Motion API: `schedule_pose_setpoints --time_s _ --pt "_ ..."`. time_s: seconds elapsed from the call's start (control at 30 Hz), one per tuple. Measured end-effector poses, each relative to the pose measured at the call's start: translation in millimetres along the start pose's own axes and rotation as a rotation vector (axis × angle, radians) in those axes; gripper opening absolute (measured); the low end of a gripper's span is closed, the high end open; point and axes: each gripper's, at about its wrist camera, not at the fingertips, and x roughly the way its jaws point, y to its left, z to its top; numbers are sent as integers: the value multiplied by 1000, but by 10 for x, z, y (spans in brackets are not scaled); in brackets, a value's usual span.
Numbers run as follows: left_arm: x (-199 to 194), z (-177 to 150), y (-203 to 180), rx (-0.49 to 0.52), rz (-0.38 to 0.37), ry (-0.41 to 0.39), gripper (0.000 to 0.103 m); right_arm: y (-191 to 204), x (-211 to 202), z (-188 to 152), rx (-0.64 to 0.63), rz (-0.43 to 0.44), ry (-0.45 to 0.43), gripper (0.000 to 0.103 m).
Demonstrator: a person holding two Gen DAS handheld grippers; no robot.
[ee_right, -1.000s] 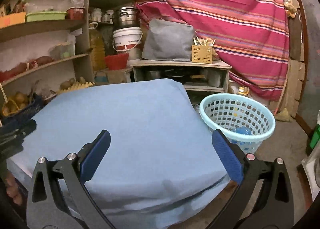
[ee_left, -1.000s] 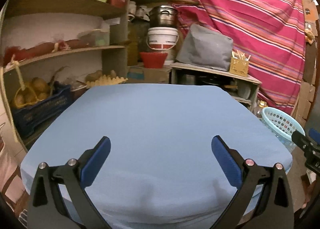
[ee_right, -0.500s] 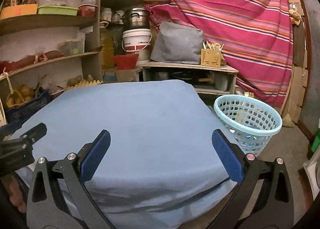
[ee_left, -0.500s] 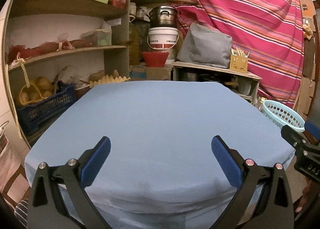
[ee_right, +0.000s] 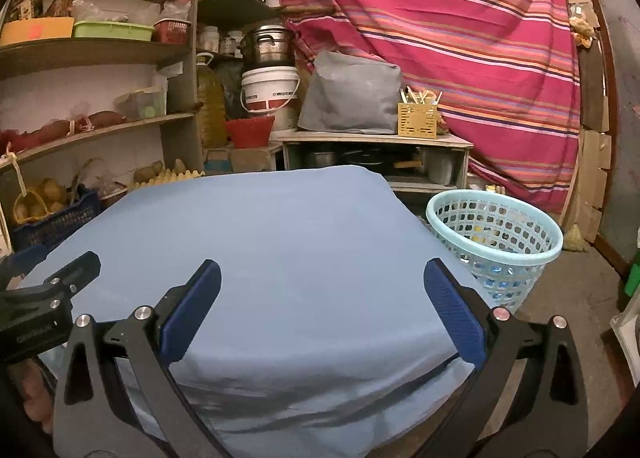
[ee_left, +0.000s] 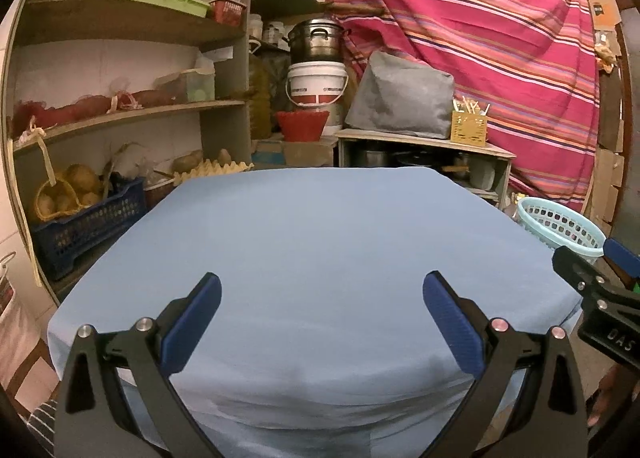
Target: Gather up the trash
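Left wrist view: the left gripper [ee_left: 322, 304] hung over the near edge of the table [ee_left: 320, 226] with its fingers spread wide and nothing between them, a resting posture rather than a reach. The blue cloth showed no trash anywhere. The basket [ee_left: 560, 224] stood at 3 o'clock beyond the table's corner, partly cut off by the right gripper [ee_left: 600, 290], of which only one side was visible. Its contents could not be made out here.

Right wrist view: the right gripper [ee_right: 322, 304] was likewise wide apart and empty, facing the same bare cloth. The basket [ee_right: 494, 244] sat on the floor at 2 o'clock, just beside the table, presumably placed within easy dropping range. Small pieces, blue and yellow, showed through its holes; their nature was unclear. I judged the collecting essentially finished.
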Motion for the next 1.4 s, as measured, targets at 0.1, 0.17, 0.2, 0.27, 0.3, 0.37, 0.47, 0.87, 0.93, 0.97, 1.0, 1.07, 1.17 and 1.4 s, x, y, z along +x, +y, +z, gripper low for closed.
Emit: schedule_pose_setpoints --time_s 0.1,0.17,0.2,0.27,0.3,0.37,0.47,0.87,0.93,0.97,1.0,1.07,1.17,1.4 --pt "-11 -7 -28 7 -8 -3 98 5 -8 -4 4 -7 -5 99" --pt "-14 -11 -40 12 -9 -5 98 -9 -4 -5 11 -9 -7 99" --pt "-17 -12 -45 14 -9 -7 98 -12 -6 -10 13 -9 -5 99" --pt "-20 -19 -48 16 -8 -9 98 -20 3 -18 17 -13 -1 99" --pt "-17 -21 -49 16 -10 -7 98 -20 6 -20 16 -13 0 99" --pt "-16 -24 -63 17 -4 -3 98 -9 10 -23 13 -14 0 99" --pt "-12 -22 -62 14 -4 -1 98 5 7 -25 3 -16 -6 99" --pt "-14 -11 -26 -1 9 -12 98 30 0 -37 -32 -22 -21 99" --pt "-13 -12 -19 -5 5 -9 98 27 2 -37 -33 -23 -21 99" --pt "-12 -11 -12 -6 7 -10 98 22 4 -39 -33 -24 -21 99" --pt "-11 -8 -1 -4 7 -11 98 23 1 -37 -32 -23 -22 99" --pt "-23 -7 5 -2 12 -18 98 20 1 -38 -32 -22 -21 99" --pt "-33 -13 13 3 22 -27 98 20 0 -37 -33 -22 -22 99" --pt "-40 -22 21 8 30 -34 98 18 -2 -35 -33 -22 -22 99"
